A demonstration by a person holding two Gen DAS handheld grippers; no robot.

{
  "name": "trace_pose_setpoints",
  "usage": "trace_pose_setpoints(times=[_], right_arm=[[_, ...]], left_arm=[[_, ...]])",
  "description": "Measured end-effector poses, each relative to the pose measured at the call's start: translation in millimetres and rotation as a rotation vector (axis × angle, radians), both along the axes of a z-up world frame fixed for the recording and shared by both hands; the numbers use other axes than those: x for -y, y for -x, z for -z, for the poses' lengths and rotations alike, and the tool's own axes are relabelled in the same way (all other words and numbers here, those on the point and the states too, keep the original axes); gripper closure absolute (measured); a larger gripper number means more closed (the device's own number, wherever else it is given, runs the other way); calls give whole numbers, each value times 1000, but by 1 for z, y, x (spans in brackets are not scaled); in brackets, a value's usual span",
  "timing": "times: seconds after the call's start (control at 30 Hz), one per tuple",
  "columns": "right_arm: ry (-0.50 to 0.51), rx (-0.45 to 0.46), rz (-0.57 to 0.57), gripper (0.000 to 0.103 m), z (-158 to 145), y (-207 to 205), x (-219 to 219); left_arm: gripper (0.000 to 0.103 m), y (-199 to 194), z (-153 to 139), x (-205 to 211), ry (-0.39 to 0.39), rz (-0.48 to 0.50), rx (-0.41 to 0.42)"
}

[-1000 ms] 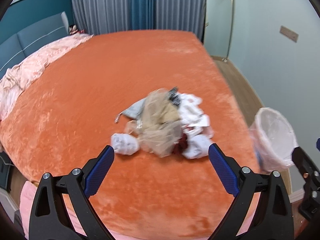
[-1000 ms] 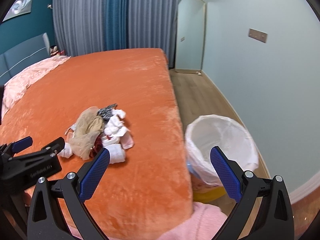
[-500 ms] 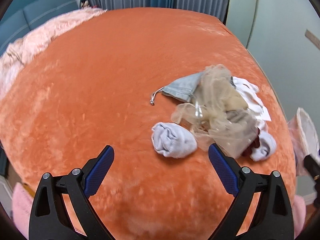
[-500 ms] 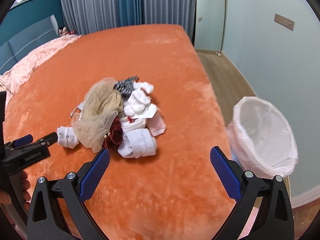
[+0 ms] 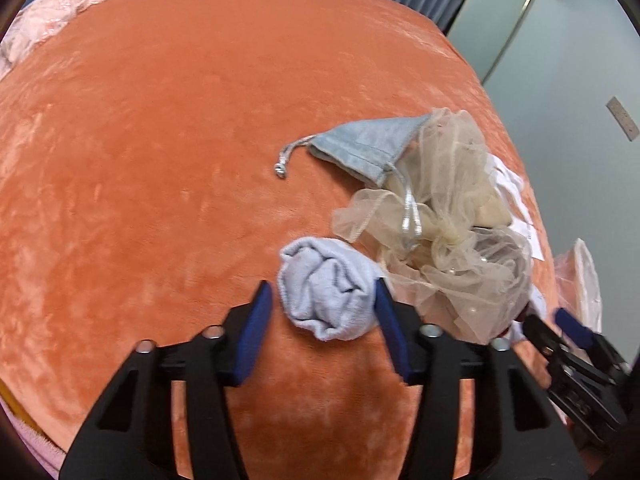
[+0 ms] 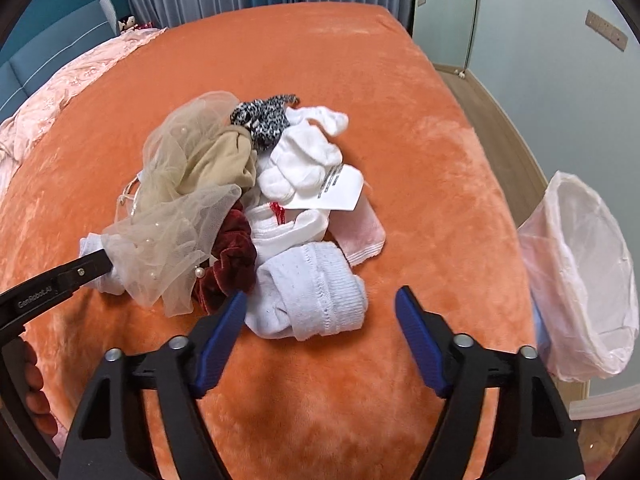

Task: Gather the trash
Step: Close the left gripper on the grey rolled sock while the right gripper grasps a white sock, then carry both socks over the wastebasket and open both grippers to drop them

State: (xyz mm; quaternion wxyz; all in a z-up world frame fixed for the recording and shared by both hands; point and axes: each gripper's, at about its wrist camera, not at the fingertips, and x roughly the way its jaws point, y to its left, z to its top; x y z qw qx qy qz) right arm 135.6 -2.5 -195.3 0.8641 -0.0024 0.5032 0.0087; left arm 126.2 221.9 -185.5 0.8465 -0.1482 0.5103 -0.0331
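Trash pile point(image 6: 256, 216) lies on the orange bed point(image 6: 360, 80), toward its right edge, near the lined waste bin point(image 6: 580, 272) that stands on the floor beside the bed.

Left gripper point(image 5: 324, 300): jaws have just been closing, now about half apart, straddling a rolled pale sock point(image 5: 326, 286) at the pile's near-left edge. Right blue pad touches the sock's side; left pad stands just clear of it. Not clamped. The gripper points steeply down at the bed.

Right gripper point(image 6: 320, 312): jaws have just been closing, still well apart. Folded white sock point(image 6: 312, 292) lies between them, nearer the left pad, which is at or just beside the sock's edge; contact is probably not made, though the angle makes this hard to judge. Right pad is clear, over bare bedcover. Also pitched steeply down.

Rest of pile: beige tulle netting point(image 5: 452, 216) with small pearls, grey drawstring pouch point(image 5: 368, 148) partly under it, dark red velvet scrunchie point(image 6: 228, 256), black-and-white speckled scrunchie point(image 6: 262, 118), white socks, a printed paper tag point(image 6: 340, 188), a pink cloth point(image 6: 360, 236).

Hidden or cut off: in the left wrist view the netting covers most of the pile and the bin shows only as a sliver at the frame edge. Fingers point(image 6: 34, 384) of the hand holding the left gripper show at the right wrist view's left edge.
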Motion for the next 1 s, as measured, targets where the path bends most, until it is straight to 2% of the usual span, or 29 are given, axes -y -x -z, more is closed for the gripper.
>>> trace_pose_setpoints(times=[0.03,0.07,0.2,0.27,0.5,0.73,1.0], right_arm=[[-12,-13,1,53,4,-2,1],[-22,-22,7,57,6,-2,2],[-51,-12,14,66,2,1,5],[-65,-2,12,73,-3,3,8],[-106,97,20,78,-50,21,21],[-139,263,46,79,-120,47,49],[-134,440,103,79,-190,78,97]], left_arm=[[62,0,-1,1,-5,5,0],[64,1,-2,2,-11,9,3],[70,3,-10,6,-25,18,8],[70,4,-18,8,-41,16,15],[70,14,-71,29,-72,32,96],[70,29,-137,70,-98,103,207],[70,41,-199,150,-91,234,346]])
